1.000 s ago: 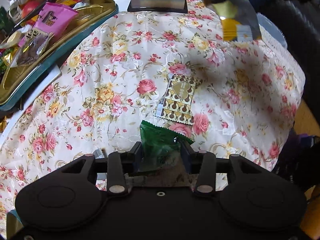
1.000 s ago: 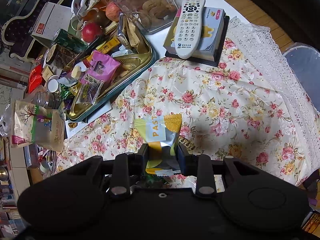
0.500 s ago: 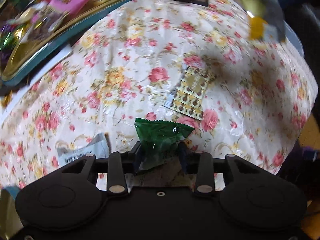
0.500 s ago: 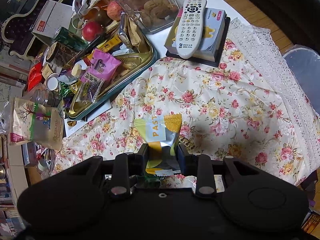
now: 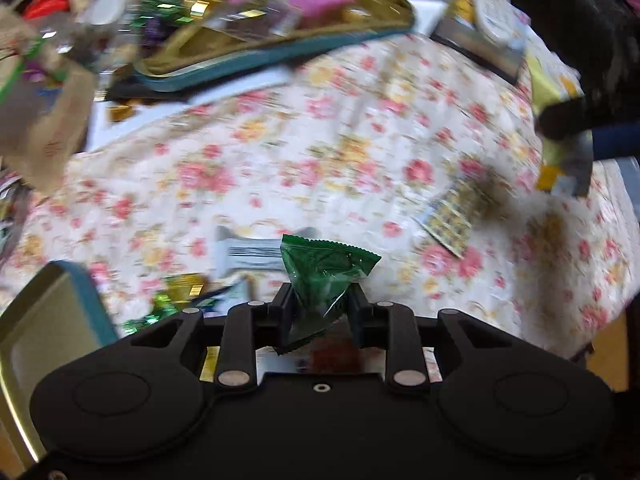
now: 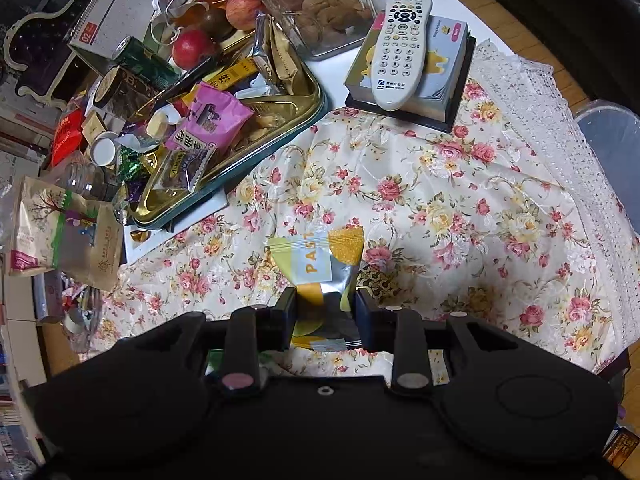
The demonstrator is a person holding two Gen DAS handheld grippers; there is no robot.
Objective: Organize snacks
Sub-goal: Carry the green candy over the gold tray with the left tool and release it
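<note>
Snacks are lying all over this table, and going from the left, a gold tray (image 6: 308, 116) with a teal rim is sitting heaped with packets, a pink packet (image 6: 210, 118) on top of the pile. A brown paper pouch (image 6: 60, 236) is lying just off the tray's near corner. The left gripper (image 5: 322, 312) is pointing down over the floral tablecloth (image 5: 320, 152), its jaws closing with a green wrapped snack (image 5: 324, 276) between them; the wrapper is sticking up past the fingertips and looks pinched there. Behind it a grey-and-white packet (image 5: 248, 254) is lying flat on the cloth, and a gold patterned sachet (image 5: 460, 216) is resting farther right. That view is blurred, so the smaller wrappers are hard to tell apart. The right gripper (image 6: 325, 308) is hanging above the cloth with its jaws narrow, clamping a yellow-and-silver packet (image 6: 320, 264) that is poking up between the fingers. Beyond it, a white remote (image 6: 400, 50) is lying on a boxed book (image 6: 448, 68), beside a glass jar (image 6: 316, 4) of nuts.
</note>
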